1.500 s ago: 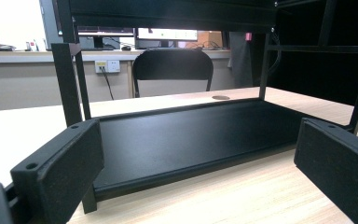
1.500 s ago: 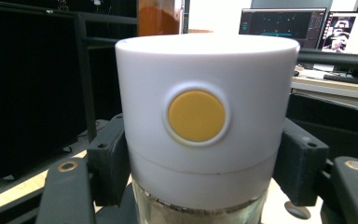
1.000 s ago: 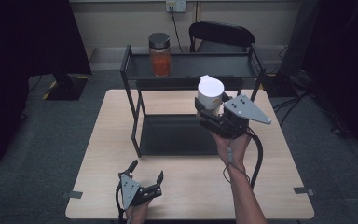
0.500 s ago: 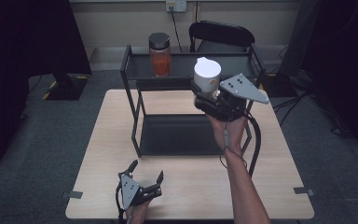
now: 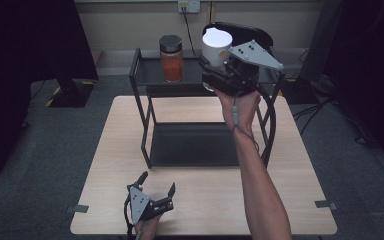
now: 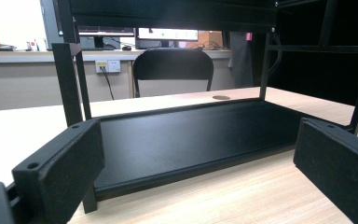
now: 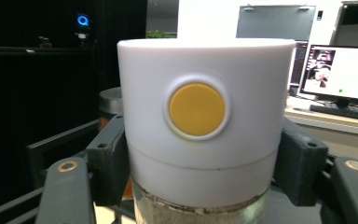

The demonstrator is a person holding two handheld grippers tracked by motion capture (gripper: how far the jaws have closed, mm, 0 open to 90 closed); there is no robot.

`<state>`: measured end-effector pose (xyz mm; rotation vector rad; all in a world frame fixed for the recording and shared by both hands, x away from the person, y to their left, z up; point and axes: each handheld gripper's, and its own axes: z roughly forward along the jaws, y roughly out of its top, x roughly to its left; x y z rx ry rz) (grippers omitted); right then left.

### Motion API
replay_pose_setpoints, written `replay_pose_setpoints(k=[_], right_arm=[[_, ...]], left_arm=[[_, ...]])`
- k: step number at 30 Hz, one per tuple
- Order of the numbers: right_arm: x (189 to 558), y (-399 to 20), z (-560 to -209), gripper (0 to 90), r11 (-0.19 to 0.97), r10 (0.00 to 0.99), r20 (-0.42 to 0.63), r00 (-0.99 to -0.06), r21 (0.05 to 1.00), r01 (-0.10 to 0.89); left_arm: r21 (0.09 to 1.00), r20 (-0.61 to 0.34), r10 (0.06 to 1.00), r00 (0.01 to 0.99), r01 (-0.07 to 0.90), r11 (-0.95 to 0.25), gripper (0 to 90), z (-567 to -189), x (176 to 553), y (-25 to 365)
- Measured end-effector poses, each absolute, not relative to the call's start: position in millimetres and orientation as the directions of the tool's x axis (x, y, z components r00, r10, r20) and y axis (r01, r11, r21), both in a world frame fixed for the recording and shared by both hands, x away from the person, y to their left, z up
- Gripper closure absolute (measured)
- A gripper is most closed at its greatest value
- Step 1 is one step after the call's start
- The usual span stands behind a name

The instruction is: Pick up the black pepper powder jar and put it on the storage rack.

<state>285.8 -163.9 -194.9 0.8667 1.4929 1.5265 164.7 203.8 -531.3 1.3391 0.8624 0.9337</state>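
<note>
The right hand-held gripper (image 5: 219, 70) is clamping its two black jaws on the sides of a white-lidded round jar (image 5: 216, 46), pressing just under the lid, so the jar is standing upright between them. In the right gripper view that white lid (image 7: 205, 121) is carrying a round yellow disc (image 7: 196, 109) facing the camera, with a band of clear glass showing below it. The person's right forearm (image 5: 257, 175) is stretching straight out across the tabletop (image 5: 290, 165), the hand (image 5: 239, 106) wrapping under the gripper's body and holding it raised at the height of the top shelf of a black metal two-tier rack (image 5: 141, 105). Just beside the held jar, on that top shelf, a glass jar with orange contents and a dark lid (image 5: 171, 59) is standing upright. Below the gripper, the rack's black lower tray (image 5: 192, 145) is lying flat on the tabletop.

The left hand-held gripper (image 5: 156, 189) is resting low at the near edge of the tabletop, well apart from the right one, its jaws standing apart with nothing between them and pointing toward the rack's lower tray (image 6: 186, 135). Beyond the rack a black chair (image 6: 172, 70) is standing.
</note>
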Motion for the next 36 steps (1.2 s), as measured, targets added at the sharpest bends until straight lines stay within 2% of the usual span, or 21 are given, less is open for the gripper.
replay_pose_setpoints(k=[13, 36], right_arm=[[320, -155, -188, 30.3, 0.037, 0.914, -0.053, -0.403, 0.998, -0.047], [336, -155, -192, 30.3, 0.046, 0.919, -0.044, -0.391, 0.999, -0.004]], left_arm=[[0.998, 0.018, 0.915, 0.402, -0.056, 0.004, 1.2, -531, 165, 205], [0.998, 0.018, 0.915, 0.404, -0.056, 0.005, 1.1, -531, 165, 205]])
